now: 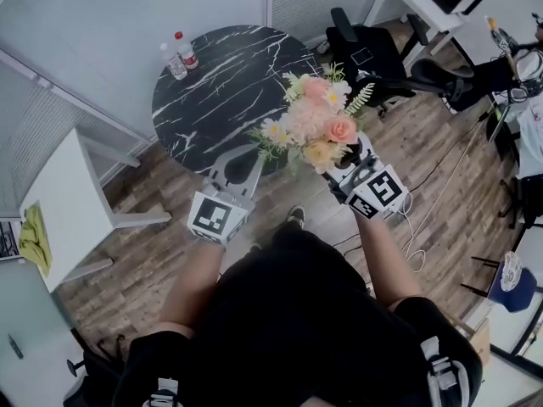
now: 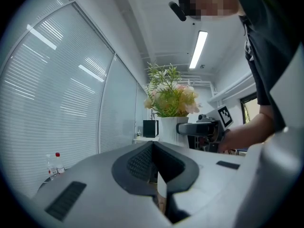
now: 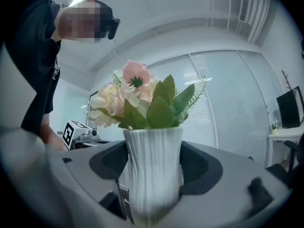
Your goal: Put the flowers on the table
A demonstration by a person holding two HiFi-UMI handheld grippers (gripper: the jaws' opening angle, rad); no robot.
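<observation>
Right gripper [image 3: 153, 167] clamps the vase [image 3: 153, 146] of flowers [image 1: 314, 121], seemingly just off the table [image 1: 212, 83] edge, left gripper [image 2: 155, 164] closed empty: carry it upright, set down well inboard.

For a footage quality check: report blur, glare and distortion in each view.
Head view: sharp, evenly lit, edges bowed. Left gripper view: strong fisheye, dark corners, bright ceiling light. Right gripper view: same fisheye, the close vase soft near its base.
</observation>
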